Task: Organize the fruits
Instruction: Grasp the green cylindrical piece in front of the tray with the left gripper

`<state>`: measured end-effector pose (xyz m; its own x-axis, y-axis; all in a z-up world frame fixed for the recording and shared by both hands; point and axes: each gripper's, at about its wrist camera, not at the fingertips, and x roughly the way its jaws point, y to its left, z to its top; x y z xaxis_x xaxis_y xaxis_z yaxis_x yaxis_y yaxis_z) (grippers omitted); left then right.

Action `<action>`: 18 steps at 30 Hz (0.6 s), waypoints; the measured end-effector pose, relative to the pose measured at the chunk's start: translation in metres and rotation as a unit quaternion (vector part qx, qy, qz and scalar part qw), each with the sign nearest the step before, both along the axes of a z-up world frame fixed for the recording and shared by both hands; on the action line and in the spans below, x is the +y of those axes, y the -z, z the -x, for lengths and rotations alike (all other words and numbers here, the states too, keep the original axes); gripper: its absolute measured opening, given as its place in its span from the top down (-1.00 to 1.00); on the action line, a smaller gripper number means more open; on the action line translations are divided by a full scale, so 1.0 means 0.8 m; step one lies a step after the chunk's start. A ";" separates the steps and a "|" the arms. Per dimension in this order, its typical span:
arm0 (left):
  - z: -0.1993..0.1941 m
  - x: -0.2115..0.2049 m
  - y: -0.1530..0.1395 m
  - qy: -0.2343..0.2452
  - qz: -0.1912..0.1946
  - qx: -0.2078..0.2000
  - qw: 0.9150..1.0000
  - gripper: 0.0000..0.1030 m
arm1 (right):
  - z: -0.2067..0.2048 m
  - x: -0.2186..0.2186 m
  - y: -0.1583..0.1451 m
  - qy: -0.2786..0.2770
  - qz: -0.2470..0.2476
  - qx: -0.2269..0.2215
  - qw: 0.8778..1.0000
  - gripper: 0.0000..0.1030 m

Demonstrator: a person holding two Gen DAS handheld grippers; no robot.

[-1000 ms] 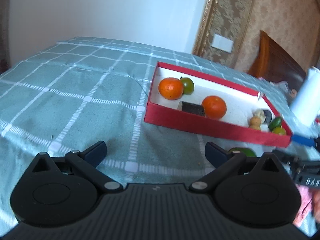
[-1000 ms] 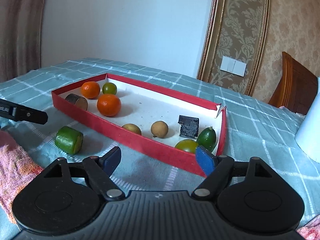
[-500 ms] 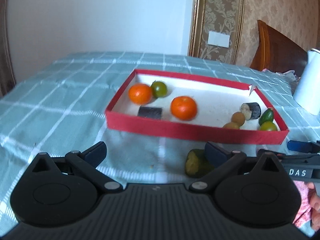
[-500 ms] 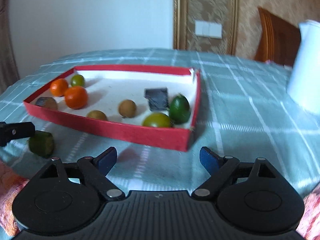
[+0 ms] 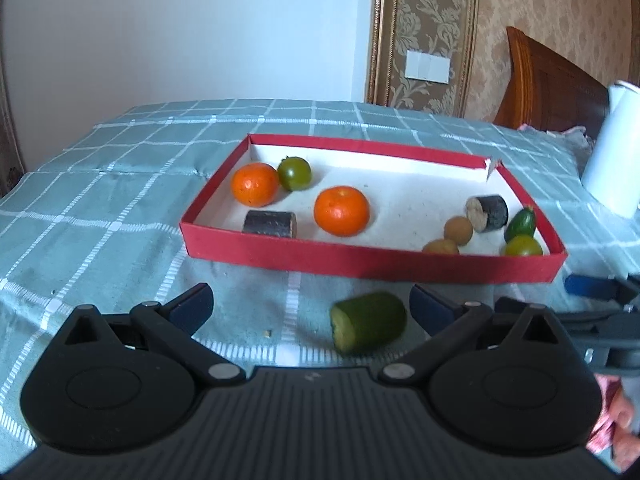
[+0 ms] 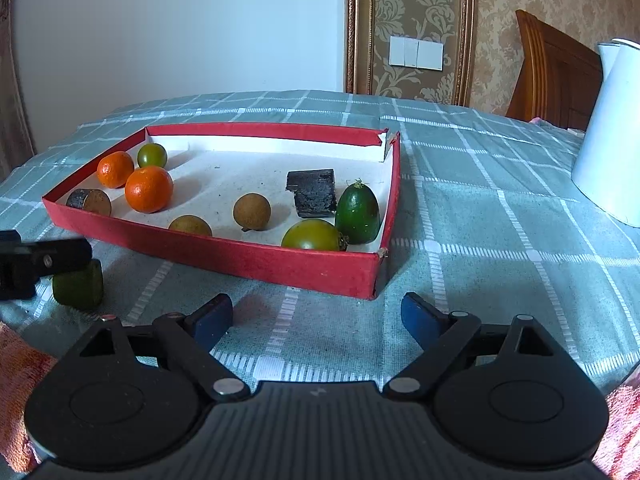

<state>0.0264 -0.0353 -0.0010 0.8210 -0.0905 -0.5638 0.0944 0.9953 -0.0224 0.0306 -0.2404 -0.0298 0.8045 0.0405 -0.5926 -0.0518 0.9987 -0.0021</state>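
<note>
Both grippers' fingers stand wide, holding nothing. A cut green cucumber piece [image 5: 368, 322] lies between the left gripper [image 5: 310, 309] fingers, at 6 o'clock of the red tray [image 5: 360, 264].

The right gripper [image 6: 316, 316] hovers at 6 o'clock of the tray's near corner.

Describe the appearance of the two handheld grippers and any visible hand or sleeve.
Both the left gripper and right gripper share a black ribbed body, round side housings, silver pivot pins, black linkage arms and blue fingertip pads. A pink-patterned sleeve shows at the edges.

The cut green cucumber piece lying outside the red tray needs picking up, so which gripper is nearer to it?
Left. The cut green cucumber piece lies between the open left gripper fingers; the right gripper is off to its right.
</note>
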 end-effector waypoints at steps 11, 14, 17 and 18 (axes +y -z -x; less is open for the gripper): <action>-0.006 0.000 0.018 -0.001 -0.012 0.001 1.000 -0.99 | -0.002 -0.001 0.002 0.004 -0.001 0.003 1.000 -0.89; -0.006 0.000 0.018 0.019 -0.005 0.000 1.000 -0.63 | -0.002 -0.001 0.003 0.004 -0.001 0.003 1.000 -0.89; -0.008 -0.003 0.020 0.026 -0.010 0.010 1.000 -0.52 | -0.002 -0.001 0.003 0.004 -0.001 0.003 1.000 -0.89; -0.008 -0.003 0.021 0.030 -0.008 0.010 0.999 -0.46 | -0.002 -0.001 0.002 0.004 -0.001 0.003 1.000 -0.89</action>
<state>0.0329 -0.0378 -0.0175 0.8029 -0.1294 -0.5819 0.1529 0.9882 -0.0088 0.0320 -0.2413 -0.0317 0.8010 0.0344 -0.5977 -0.0433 0.9991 -0.0005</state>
